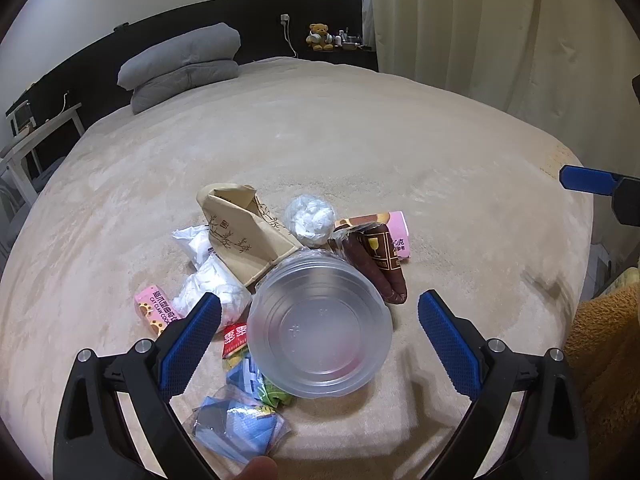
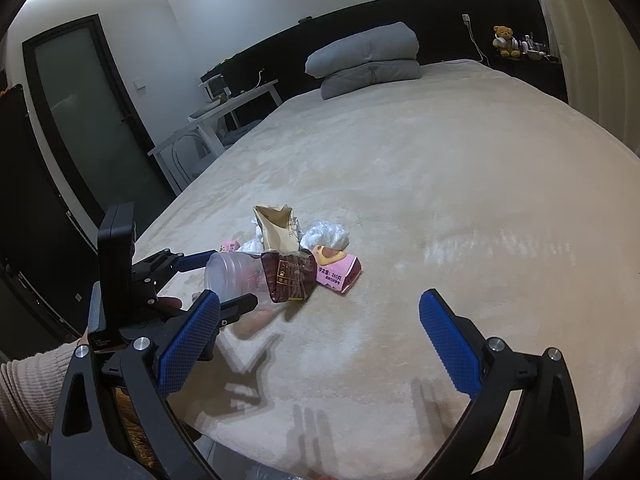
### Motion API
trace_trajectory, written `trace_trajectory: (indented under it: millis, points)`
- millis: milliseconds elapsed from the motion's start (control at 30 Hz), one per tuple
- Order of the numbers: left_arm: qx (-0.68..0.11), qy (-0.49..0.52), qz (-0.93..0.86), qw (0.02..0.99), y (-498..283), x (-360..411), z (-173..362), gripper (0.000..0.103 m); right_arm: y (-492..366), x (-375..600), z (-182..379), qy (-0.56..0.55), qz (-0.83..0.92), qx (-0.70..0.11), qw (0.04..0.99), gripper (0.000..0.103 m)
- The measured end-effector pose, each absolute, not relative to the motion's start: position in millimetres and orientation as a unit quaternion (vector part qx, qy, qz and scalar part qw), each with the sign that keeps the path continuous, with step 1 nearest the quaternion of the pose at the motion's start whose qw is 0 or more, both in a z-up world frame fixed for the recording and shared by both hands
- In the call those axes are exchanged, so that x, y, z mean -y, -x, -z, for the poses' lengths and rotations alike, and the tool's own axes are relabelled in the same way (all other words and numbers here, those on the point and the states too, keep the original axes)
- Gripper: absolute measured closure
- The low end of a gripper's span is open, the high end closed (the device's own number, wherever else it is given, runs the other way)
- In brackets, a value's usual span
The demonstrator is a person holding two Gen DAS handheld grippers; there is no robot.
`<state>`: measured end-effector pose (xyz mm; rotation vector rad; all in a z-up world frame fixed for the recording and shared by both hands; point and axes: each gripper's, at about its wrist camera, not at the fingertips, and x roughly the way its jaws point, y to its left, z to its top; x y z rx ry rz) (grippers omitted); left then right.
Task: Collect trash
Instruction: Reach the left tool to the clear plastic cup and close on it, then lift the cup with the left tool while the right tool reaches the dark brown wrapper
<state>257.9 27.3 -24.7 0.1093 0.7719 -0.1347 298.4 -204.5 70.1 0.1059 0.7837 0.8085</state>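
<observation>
The left gripper (image 1: pixel 320 340) is held with its jaws apart around a clear plastic cup (image 1: pixel 320 328) lying on its side in the trash pile (image 1: pixel 256 248) on the bed (image 1: pixel 360 140); no pad is seen pressing it. The thin wall could be crushed or squirted out if closed on hard, and the wrappers (image 1: pixel 240 420) beneath may be dragged. The right gripper (image 2: pixel 320 340) is held open over bare blanket.

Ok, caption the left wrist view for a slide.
Open left gripper straddling a clear plastic cup lying atop a trash pile on the bed.
</observation>
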Motion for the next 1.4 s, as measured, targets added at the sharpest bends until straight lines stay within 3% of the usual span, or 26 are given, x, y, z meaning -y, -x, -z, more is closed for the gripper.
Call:
trace_trajectory:
  millis: [67,733,1400]
  points:
    - [-0.377,-0.06,0.067,0.922,-259,-28,27,0.038,-298,202,-70,-0.046,-0.381,-0.372,0.845,0.004]
    - [-0.326,-0.03,0.056,0.943,-218,-40,2,0.039,-290,173,-54,0.006,-0.367,-0.374,0.852,0.004]
    - [-0.265,0.071,0.009,0.961,-132,-90,-28,0.039,-288,86,-22,0.087,-0.399,-0.386,0.827,0.004]
